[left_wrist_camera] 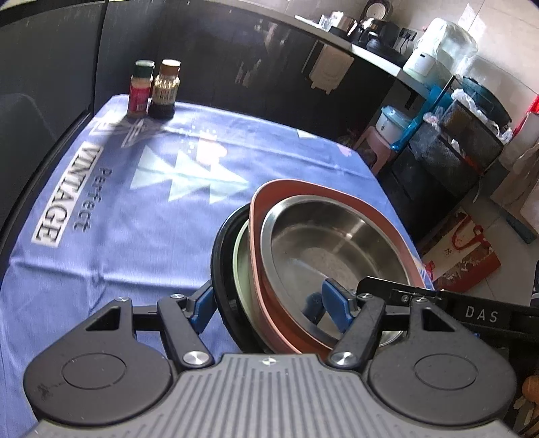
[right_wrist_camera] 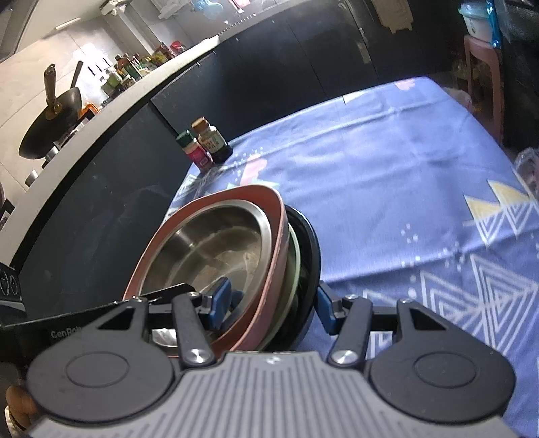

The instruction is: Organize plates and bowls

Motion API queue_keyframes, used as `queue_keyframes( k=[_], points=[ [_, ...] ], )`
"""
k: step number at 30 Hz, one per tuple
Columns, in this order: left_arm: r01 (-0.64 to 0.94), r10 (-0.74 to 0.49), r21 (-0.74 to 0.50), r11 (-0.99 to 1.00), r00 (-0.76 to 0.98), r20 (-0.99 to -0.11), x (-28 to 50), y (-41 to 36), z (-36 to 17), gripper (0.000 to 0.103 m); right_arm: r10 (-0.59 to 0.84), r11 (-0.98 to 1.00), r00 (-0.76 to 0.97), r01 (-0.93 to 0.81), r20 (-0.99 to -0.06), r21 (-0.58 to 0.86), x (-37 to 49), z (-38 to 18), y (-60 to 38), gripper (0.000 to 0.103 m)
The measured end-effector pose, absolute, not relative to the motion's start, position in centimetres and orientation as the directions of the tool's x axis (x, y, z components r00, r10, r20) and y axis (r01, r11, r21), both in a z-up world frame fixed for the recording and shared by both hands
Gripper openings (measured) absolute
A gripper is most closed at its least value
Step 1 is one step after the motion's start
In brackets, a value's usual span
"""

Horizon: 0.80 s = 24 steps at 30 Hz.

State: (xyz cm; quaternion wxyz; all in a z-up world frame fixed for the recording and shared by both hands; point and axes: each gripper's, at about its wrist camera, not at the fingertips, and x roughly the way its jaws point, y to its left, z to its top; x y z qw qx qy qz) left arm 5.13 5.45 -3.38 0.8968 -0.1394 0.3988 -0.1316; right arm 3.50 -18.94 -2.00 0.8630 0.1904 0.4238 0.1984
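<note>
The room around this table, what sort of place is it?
Most likely a home kitchen. A wok sits on a long counter lined with sauce bottles, and small appliances crowd another worktop. The table wears a blue cloth.

Dark cabinet fronts [left_wrist_camera: 215, 60] run behind the worktop, which is draped in a blue printed cloth [left_wrist_camera: 111, 215] lit by strong sunlight. A pale counter [right_wrist_camera: 111, 111] above the cabinets carries a black wok [right_wrist_camera: 50, 128] and bottles. Beyond the worktop's right edge stand a pink stool [left_wrist_camera: 377, 148] and black mesh bins [left_wrist_camera: 448, 141] on a tiled floor.
</note>
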Motion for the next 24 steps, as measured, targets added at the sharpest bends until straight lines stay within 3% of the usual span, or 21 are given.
queue_keyframes(
  k=[24],
  points=[
    [0.129,-0.345,-0.36,0.924,0.683,-0.643,18.0,4.6,-3.7,0.064,0.467,0.862,0.63,-0.168,-0.62,0.479,15.2,-3.1,-18.7,0.052]
  ],
)
